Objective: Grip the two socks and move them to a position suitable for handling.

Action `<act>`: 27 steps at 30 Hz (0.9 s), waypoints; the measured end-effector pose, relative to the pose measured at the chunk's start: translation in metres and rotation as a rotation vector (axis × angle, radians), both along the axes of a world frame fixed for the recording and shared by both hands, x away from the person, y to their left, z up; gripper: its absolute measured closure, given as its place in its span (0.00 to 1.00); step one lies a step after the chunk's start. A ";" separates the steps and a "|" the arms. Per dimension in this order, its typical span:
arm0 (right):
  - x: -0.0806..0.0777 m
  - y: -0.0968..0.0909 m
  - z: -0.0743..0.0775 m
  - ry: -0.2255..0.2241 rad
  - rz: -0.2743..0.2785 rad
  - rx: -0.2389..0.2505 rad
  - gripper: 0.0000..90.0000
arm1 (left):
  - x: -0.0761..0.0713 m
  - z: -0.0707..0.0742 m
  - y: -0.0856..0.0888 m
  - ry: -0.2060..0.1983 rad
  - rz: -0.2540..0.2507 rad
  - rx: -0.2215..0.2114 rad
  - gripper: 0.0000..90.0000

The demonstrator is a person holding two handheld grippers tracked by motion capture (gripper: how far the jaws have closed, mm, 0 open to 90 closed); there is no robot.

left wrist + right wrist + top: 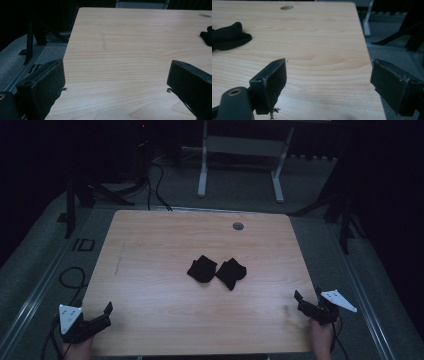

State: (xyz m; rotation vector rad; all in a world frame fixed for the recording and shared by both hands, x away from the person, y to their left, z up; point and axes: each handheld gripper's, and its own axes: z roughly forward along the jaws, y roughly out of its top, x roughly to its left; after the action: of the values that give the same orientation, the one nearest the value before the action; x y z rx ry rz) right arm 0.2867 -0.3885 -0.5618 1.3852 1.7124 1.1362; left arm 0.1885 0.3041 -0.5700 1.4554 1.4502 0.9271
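Two black socks (216, 270) lie touching at the middle of the wooden table (150, 320); both the left gripper (102, 316) and right gripper (301, 301) wait released at the near corners, so each should approach low toward its nearer sock.

1. Left sock (207, 35): cut off by the left gripper view's right edge.
2. Right sock (229, 36): cut off by the right gripper view's left edge.
3. Room behind the table (150, 245): too dark to make out.
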 end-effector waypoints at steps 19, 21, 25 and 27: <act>0.021 -0.007 0.031 0.178 0.238 0.049 0.14 | 0.020 0.013 -0.042 0.139 -0.266 -0.027 0.02; 0.022 -0.002 0.032 0.159 0.242 0.041 0.14 | 0.023 0.015 -0.048 0.157 -0.294 -0.023 0.02; 0.024 0.009 0.034 0.154 0.288 -0.002 0.15 | 0.027 0.017 -0.061 0.175 -0.351 -0.003 0.02; 0.026 0.015 0.035 0.161 0.318 -0.016 0.15 | 0.030 0.018 -0.067 0.182 -0.368 0.003 0.02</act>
State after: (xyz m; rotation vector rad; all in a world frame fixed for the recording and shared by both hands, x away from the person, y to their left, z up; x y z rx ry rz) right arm 0.3123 -0.3736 -0.5269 1.2518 2.1097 1.2010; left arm 0.2188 0.2372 -0.5522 1.7703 1.2463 0.5810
